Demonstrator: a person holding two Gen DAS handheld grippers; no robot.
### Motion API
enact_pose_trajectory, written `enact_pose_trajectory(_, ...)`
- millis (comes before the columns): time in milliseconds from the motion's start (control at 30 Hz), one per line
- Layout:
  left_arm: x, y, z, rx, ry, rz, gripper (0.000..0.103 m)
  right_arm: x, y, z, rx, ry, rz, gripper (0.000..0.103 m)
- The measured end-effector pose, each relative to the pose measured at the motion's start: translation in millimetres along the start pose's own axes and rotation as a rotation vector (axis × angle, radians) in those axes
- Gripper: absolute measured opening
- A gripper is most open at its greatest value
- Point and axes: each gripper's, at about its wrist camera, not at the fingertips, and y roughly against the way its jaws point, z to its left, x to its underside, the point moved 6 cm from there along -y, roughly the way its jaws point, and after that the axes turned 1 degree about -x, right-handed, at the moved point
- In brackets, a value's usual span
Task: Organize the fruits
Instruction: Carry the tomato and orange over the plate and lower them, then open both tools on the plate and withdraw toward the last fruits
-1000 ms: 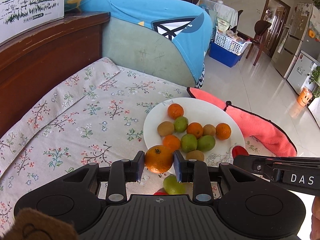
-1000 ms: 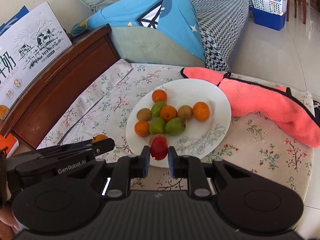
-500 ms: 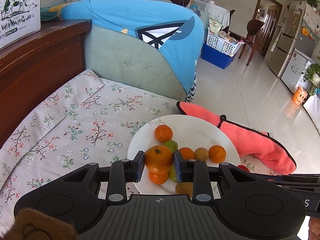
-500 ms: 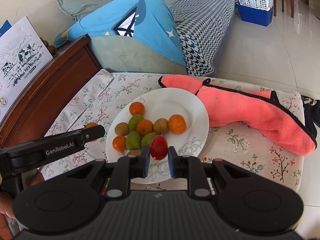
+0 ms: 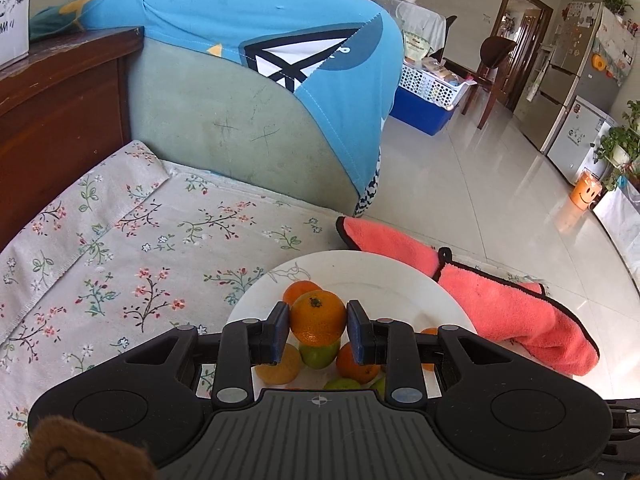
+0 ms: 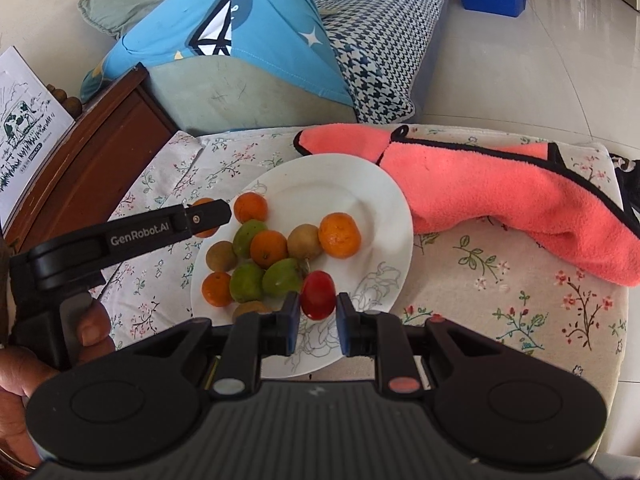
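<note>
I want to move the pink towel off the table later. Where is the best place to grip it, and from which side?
Probably grip the pink towel at its thick folded end on the right of the right wrist view, coming from above. That end lies bunched and raised on the floral tablecloth, away from the white plate, whose rim meets its narrow tip.

Sofa (image 5: 224,128) in faded green standing behind a table under a flowered cloth (image 5: 120,248), a blue cover (image 5: 280,28) draping over its arm and a houndstooth cushion (image 6: 376,40) lying along the seat. Dark wooden cabinet (image 5: 60,96) sitting at the left — a printed carton (image 6: 24,120) with a cow drawing resting on top. Pale glossy floor tiles (image 5: 500,200) reflecting daylight. Blue bin (image 5: 420,116) carrying a white basket (image 5: 432,84) beside a wooden chair (image 5: 492,64). Refrigerator (image 5: 572,80), potted plant (image 5: 620,144) and brown doorway (image 5: 524,32) lining the far wall.
</note>
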Motion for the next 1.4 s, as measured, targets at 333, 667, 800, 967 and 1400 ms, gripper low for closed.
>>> enact_pose_trajectory(333, -3, -21, -10, 0.05, 0.003, 0.018, 0.028, -6, -15, -4, 0.006, -0.018, -0.008, 0.019)
enact_pose_trajectory(667, -7, -17, -19, 0.06, 0.002, 0.006, 0.034, -10, -18, -12, -0.006, -0.09, -0.016, 0.024)
enact_pose_trajectory(800, -11, -2, -17, 0.048, 0.007, -0.016, 0.039, -13, -12, -11, -0.006, -0.081, -0.03, 0.026)
enact_pose_trajectory(967, -9, 20, -10, 0.0, 0.008, -0.029, 0.047, -15, -3, -7, -0.006, -0.055, -0.046, 0.03)
enact_pose_trajectory(1400, 19, 72, 14, -0.089, 0.008, -0.01, 0.051, 4, 14, 24, -0.015, 0.108, -0.035, 0.037)
